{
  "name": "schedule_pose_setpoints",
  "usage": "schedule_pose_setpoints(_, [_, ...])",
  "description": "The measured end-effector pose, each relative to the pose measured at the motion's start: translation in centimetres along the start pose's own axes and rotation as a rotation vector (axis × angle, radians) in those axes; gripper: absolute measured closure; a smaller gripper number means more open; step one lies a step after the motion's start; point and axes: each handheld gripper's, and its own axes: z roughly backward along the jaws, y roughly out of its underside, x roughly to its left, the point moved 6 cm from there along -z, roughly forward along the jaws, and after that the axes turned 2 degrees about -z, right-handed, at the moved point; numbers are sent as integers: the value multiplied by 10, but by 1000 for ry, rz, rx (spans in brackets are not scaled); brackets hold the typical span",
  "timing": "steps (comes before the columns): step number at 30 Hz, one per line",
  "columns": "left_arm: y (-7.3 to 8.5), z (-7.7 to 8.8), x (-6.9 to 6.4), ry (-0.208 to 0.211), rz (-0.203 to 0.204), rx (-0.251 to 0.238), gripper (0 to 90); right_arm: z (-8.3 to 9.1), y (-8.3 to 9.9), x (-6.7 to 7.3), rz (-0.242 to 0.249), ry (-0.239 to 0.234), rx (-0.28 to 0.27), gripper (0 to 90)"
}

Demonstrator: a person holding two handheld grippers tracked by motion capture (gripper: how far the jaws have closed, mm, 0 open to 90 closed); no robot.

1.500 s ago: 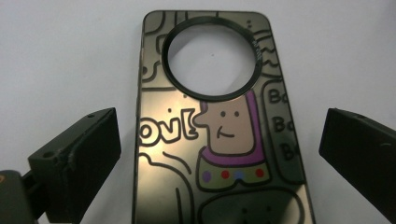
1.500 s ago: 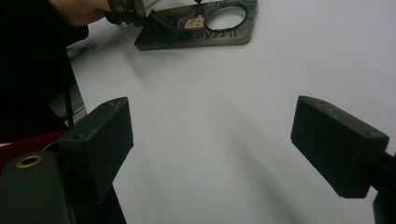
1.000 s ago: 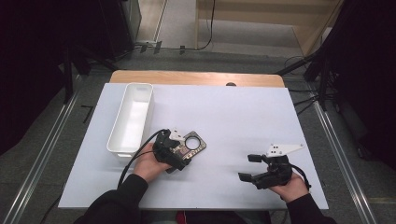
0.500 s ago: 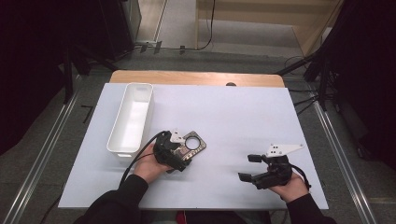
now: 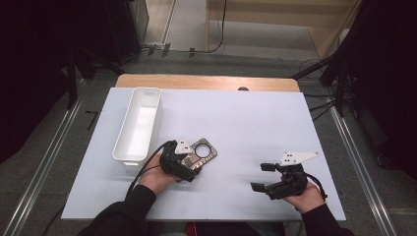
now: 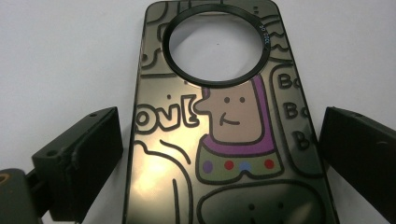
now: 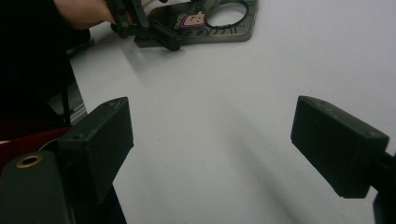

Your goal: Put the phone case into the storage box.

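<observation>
Left gripper view: phone case point(image 6: 224, 140) lies between spread fingers point(image 6: 79, 158), untouched.

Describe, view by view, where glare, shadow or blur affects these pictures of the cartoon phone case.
Left gripper view: glare washes the phone case at its lower left; its drawing stays sharp. Right gripper view: the near black jaws look soft, and a shadow lies under the left hand-held gripper. High view: the white table is evenly lit, its surroundings dark.

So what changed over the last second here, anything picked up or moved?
Nothing visibly changed. The left gripper sits open astride the phone case, not clamped; the right gripper rests open on the table; the white bin is where it was.
</observation>
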Motion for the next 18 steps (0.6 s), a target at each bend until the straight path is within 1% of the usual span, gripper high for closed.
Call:
schedule_pose_setpoints(2, [0,2,0,-2,0,3,30,0,0,0,3,0,0,119])
schedule_pose_setpoints(5, [0,4,-1,-9,13,-6,109,-1,0,0,2,-3,1,120])
schedule_pose_setpoints(7, [0,4,-1,-10,15,-6,110,-1,1,0,0,-5,5,119])
schedule_pose_setpoints(18, [-2,4,-2,-18,21,24,114,-2,1,-2,0,-3,6,120])
